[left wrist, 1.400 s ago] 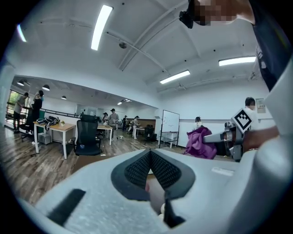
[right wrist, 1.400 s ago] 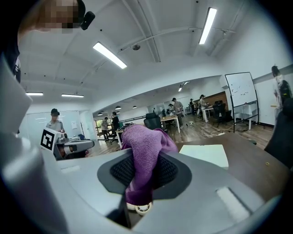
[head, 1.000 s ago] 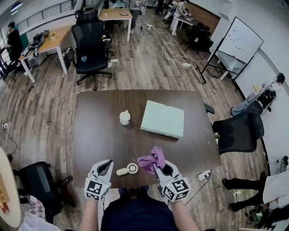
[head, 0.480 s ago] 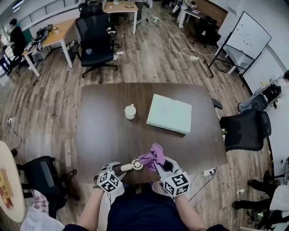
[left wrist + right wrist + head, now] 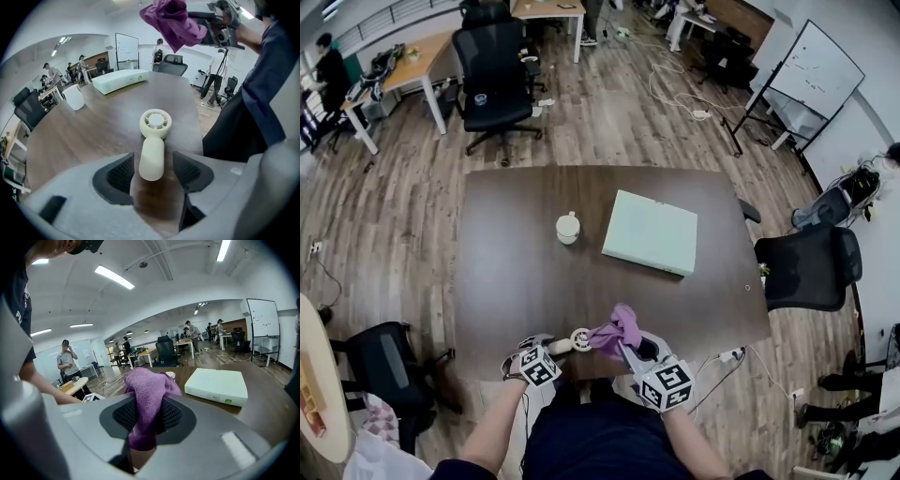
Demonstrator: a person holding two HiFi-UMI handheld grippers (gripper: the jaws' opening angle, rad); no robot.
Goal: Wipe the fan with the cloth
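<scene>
Fan [image 5: 153, 140] lies with its handle between the left gripper's [image 5: 153, 169] opening jaws, untouched. Right gripper [image 5: 145, 417], just beside, pinches the cloth [image 5: 147, 390]. Cup [image 5: 568, 228] and box [image 5: 650, 233] sit well beyond them.

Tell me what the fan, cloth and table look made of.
The fan looks like matte cream plastic: smooth moulded shell. The cloth seems terry or microfibre: fuzzy purple nap. The table is probably dark wood-grain laminate, faint sheen.
</scene>
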